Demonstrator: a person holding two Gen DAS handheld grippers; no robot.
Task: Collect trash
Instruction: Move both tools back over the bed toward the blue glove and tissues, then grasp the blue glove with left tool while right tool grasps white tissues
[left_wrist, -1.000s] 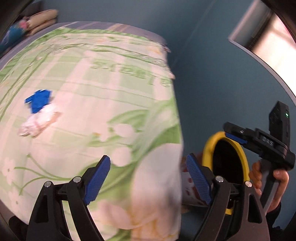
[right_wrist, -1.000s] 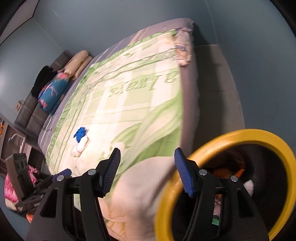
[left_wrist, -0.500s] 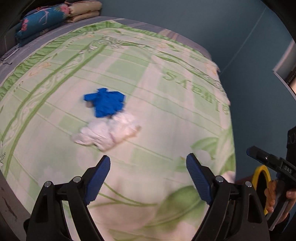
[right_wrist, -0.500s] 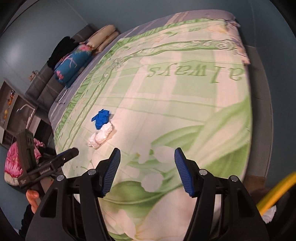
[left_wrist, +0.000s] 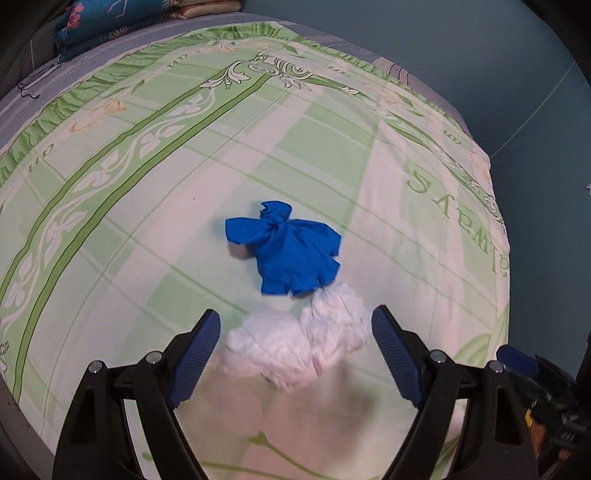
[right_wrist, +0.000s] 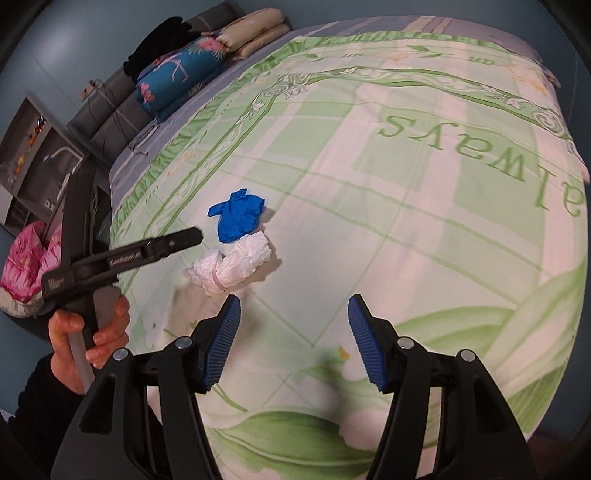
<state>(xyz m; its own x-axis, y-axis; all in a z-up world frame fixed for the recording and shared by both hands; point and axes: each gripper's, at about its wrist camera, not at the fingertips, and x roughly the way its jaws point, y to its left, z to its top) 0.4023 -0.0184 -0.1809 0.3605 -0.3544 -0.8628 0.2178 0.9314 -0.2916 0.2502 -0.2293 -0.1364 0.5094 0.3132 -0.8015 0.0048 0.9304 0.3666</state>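
Observation:
A crumpled blue glove (left_wrist: 290, 254) (right_wrist: 238, 216) lies on the green-and-white bedspread (left_wrist: 147, 206) (right_wrist: 424, 229), touching a wad of white tissue (left_wrist: 299, 341) (right_wrist: 231, 267) on its near side. My left gripper (left_wrist: 295, 352) hovers open over the bed, and the tissue lies between its blue pads without either pad pressing on it. My right gripper (right_wrist: 293, 341) is open and empty, to the right of the tissue and nearer than it. In the right wrist view the left gripper's black body (right_wrist: 122, 258) and the hand (right_wrist: 92, 332) that holds it show at the left.
Folded pillows and a blue flowered quilt (right_wrist: 181, 74) are stacked at the head of the bed. A pink bundle (right_wrist: 26, 266) and shelves (right_wrist: 33, 147) stand beside the bed at the left. Blue wall and floor (left_wrist: 535, 110) lie past the bed's far edge.
Both grippers swung away from the yellow-rimmed bin and the bed's corner and over the bedspread. The glove and tissue came closer, and the tissue now lies between the left pads.

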